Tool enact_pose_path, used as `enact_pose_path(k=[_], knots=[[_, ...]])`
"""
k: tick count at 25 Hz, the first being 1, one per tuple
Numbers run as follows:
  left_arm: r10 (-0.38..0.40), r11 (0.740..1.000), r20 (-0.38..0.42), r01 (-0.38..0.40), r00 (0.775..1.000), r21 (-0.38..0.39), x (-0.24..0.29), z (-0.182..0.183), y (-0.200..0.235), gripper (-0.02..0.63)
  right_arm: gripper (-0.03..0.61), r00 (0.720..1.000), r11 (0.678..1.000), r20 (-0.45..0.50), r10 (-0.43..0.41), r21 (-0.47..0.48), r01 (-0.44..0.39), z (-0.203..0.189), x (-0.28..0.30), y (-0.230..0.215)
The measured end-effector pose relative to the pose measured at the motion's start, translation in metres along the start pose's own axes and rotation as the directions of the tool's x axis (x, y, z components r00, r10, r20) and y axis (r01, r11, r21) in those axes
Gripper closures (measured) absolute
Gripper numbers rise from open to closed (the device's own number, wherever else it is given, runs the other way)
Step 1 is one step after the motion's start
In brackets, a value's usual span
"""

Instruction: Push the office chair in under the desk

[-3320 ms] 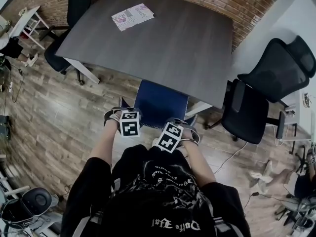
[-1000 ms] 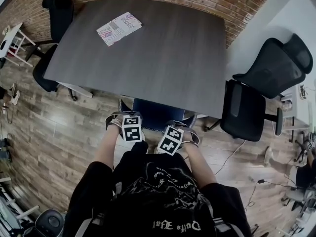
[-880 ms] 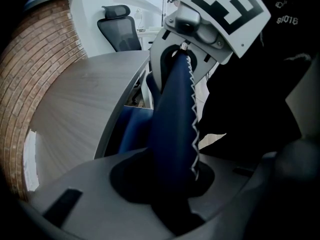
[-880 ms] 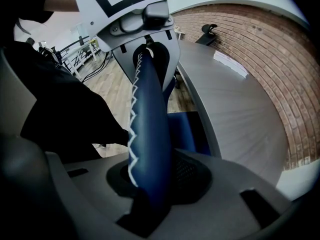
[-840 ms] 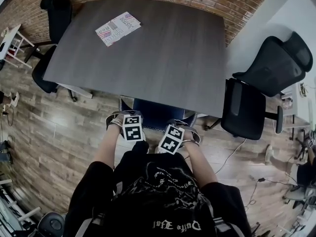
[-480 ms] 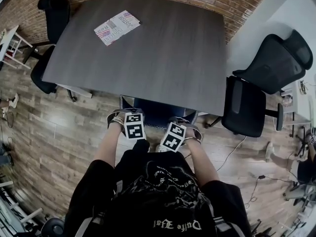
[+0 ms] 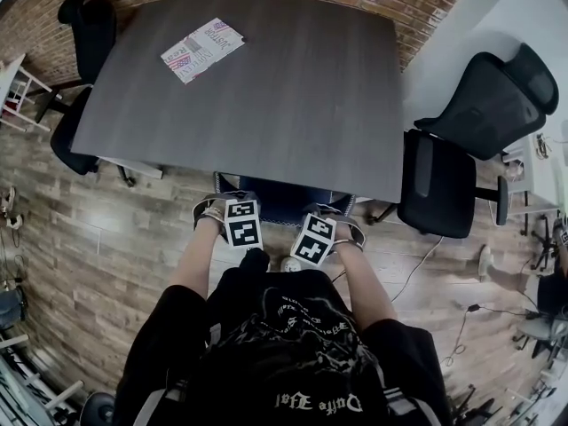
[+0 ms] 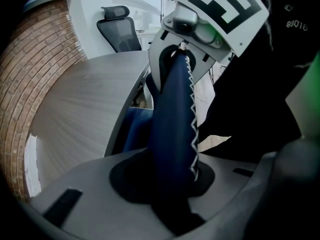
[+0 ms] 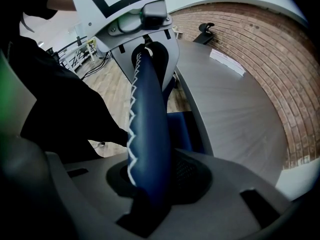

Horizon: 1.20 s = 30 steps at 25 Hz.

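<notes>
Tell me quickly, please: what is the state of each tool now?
Left tool: closed on the blue chair back.
Right tool: closed on the blue chair back too.

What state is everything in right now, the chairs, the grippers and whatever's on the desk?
blue chair, seat under the desk, only the backrest top showing at its edge
left gripper, shut on the backrest
right gripper, shut on the backrest
magazine, closed, flat on the desk
right black chair, pulled out beside the desk
far black chair, out at the desk's corner
</notes>
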<state>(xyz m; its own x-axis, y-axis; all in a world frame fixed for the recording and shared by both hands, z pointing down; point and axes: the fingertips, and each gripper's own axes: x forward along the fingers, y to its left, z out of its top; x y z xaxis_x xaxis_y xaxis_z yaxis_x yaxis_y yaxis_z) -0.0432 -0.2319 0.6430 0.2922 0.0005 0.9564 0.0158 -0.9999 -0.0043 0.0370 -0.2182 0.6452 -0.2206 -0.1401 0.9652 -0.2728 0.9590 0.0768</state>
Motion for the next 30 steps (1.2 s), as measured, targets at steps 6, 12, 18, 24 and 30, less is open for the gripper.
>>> enact_pose_path(k=[6,12,18,24,30], knots=[[0.007,1.000,-0.002,-0.007,1.000,-0.002,0.005,0.004,0.003,0.514,0.480,1.000,1.000,0.005,-0.007,-0.003,0.007,-0.005,0.003,-0.005],[0.005,1.000,-0.003,-0.005,1.000,0.006,0.005,0.002,0.007,0.514,0.480,1.000,1.000,0.000,-0.010,-0.002,0.010,-0.003,0.004,-0.008],[0.003,1.000,-0.006,-0.003,1.000,0.007,0.005,-0.001,0.011,0.512,0.480,1.000,1.000,0.006,-0.016,-0.004,0.016,0.001,0.006,-0.009],[0.001,1.000,-0.007,-0.001,1.000,0.006,0.007,-0.001,0.012,0.511,0.480,1.000,1.000,0.006,-0.021,-0.015,0.021,0.000,0.007,-0.011],[0.005,1.000,-0.003,-0.005,1.000,0.007,0.009,0.003,0.010,0.511,0.480,1.000,0.999,0.009,-0.027,-0.028,0.027,-0.005,0.007,-0.010]])
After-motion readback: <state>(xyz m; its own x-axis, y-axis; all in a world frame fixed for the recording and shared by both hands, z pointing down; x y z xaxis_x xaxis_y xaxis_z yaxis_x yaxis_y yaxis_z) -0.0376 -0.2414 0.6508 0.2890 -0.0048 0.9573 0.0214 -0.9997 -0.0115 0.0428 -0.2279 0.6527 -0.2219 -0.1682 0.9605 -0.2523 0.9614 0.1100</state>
